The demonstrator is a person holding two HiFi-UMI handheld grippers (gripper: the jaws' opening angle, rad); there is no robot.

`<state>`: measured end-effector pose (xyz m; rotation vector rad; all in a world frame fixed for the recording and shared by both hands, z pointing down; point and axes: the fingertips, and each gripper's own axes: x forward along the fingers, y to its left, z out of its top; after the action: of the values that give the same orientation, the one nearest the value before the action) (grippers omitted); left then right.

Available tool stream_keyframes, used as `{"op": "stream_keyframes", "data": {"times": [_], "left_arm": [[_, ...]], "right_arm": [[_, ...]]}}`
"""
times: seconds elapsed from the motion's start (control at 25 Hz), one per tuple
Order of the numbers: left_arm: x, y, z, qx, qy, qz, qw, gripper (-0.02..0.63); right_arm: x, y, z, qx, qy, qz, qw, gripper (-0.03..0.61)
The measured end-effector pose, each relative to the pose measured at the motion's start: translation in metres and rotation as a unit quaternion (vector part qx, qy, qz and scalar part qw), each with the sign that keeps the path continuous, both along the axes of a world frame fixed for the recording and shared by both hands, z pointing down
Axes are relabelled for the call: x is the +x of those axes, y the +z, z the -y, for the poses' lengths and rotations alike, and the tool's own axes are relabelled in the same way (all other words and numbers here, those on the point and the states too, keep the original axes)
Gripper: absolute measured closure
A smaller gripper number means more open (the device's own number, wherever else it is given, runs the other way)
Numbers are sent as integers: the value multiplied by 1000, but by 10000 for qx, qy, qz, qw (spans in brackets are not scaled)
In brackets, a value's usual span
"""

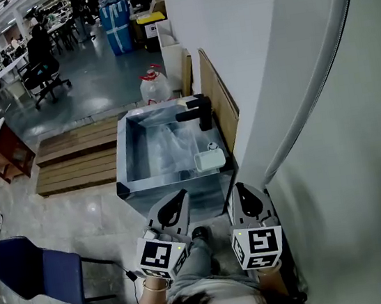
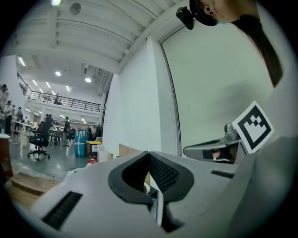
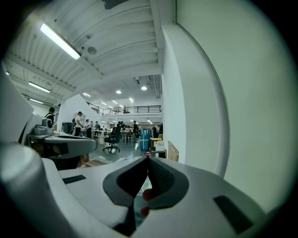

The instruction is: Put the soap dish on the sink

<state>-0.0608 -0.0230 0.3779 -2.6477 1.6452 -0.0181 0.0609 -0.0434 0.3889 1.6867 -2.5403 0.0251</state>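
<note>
White wall [image 1: 246, 48], grey floor [image 1: 89, 78], blue chair [image 1: 31, 272]

This is a big open-plan office or lab hall with a test sink set up in it. Beyond the sink [image 1: 125, 157], across a grey polished floor [image 1: 95, 77], stand rows of desks [image 1: 10, 68] with people [image 1: 38, 41] seated at them and a black office chair [image 1: 44, 71]. Left of the sink lie wooden pallets [image 1: 79, 160], and behind it stands a water jug [image 1: 155, 87]. High over the sink a ribbed ceiling [image 3: 121, 51] carries strip lights [image 3: 59, 41]. A railed gallery [image 3: 135, 110] crosses the far end.
</note>
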Motion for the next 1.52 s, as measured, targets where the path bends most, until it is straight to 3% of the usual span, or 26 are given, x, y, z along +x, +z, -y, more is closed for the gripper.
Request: {"op": "stream_keyframes", "data": {"times": [1.52], "left_arm": [[25,0,9,-57,252,128,9996,604]], "right_arm": [[21,5,7,-75,178,-25,9998,552]]}}
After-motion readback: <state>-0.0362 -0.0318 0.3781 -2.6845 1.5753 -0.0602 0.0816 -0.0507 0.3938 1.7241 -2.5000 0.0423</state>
